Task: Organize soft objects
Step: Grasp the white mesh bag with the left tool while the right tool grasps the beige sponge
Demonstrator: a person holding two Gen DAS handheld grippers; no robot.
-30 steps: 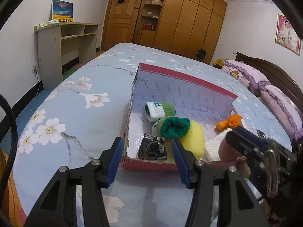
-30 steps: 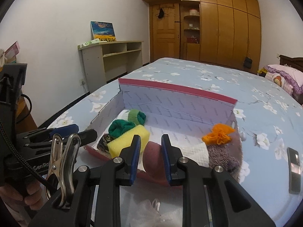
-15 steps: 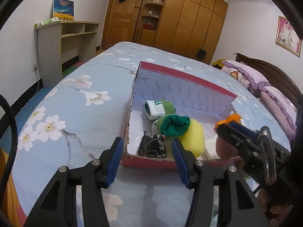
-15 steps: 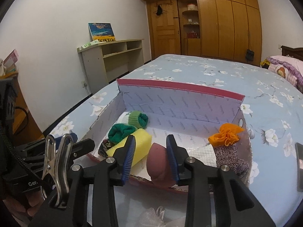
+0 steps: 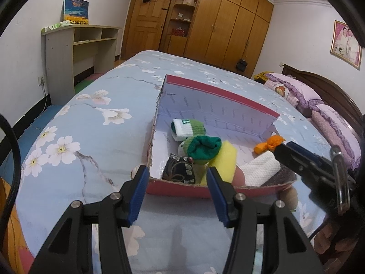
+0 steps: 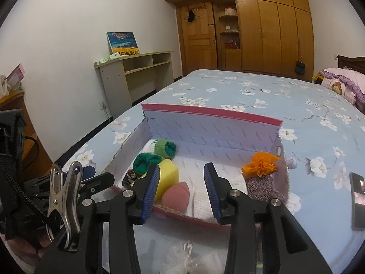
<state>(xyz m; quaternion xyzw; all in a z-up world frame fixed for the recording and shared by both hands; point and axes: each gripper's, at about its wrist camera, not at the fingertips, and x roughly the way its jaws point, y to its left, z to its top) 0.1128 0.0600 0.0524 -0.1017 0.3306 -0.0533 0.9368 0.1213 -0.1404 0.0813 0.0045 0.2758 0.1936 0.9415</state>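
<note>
Matt cardboard box (image 6: pixel 212 134), knitted wool socks (image 6: pixel 165 148), spongy yellow foam block (image 6: pixel 168 173), glossy wooden wardrobe (image 6: pixel 273 29).

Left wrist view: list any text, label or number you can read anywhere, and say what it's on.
"F": green letter on the white cuff of the rolled sock, cut off by the fold.
Box inner walls: rows of repeated small print, too blurred to read.
Green packet on the desk: print too small to read.
</note>
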